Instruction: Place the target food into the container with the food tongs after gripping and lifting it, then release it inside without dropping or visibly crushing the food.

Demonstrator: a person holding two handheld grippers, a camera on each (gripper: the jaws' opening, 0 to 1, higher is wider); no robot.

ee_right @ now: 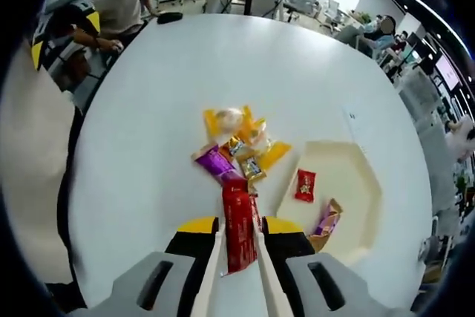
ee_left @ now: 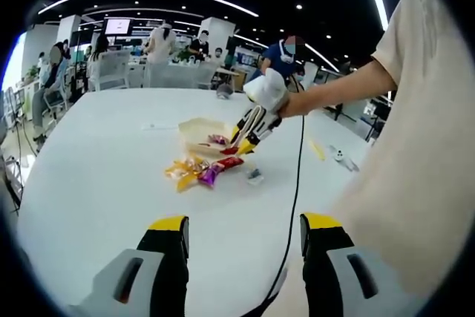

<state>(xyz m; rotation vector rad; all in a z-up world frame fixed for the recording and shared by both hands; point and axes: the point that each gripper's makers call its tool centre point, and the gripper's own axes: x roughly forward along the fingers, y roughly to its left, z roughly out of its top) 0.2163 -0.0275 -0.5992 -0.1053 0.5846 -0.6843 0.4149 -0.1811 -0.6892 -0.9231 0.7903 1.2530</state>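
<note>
My right gripper (ee_right: 239, 226) is shut on white food tongs (ee_right: 210, 276), and a long red packet (ee_right: 239, 229) is pinched between the tong blades, just above the table beside the cream container (ee_right: 355, 159). A small red packet (ee_right: 305, 185) and a purple one (ee_right: 326, 222) lie inside the container. Loose snack packets (ee_right: 239, 139) are piled on the table just beyond the tongs. In the left gripper view, my left gripper (ee_left: 245, 224) stands open and empty, well short of the packet pile (ee_left: 194, 172), the container (ee_left: 199, 130) and the right gripper (ee_left: 251, 128).
The white table (ee_left: 104, 154) is large and round-edged. A black cable (ee_left: 295, 198) runs from the right gripper towards me. Small items (ee_left: 338, 155) lie at the table's right. A black object (ee_right: 169, 17) sits at the far edge. People and chairs (ee_left: 111, 68) stand beyond.
</note>
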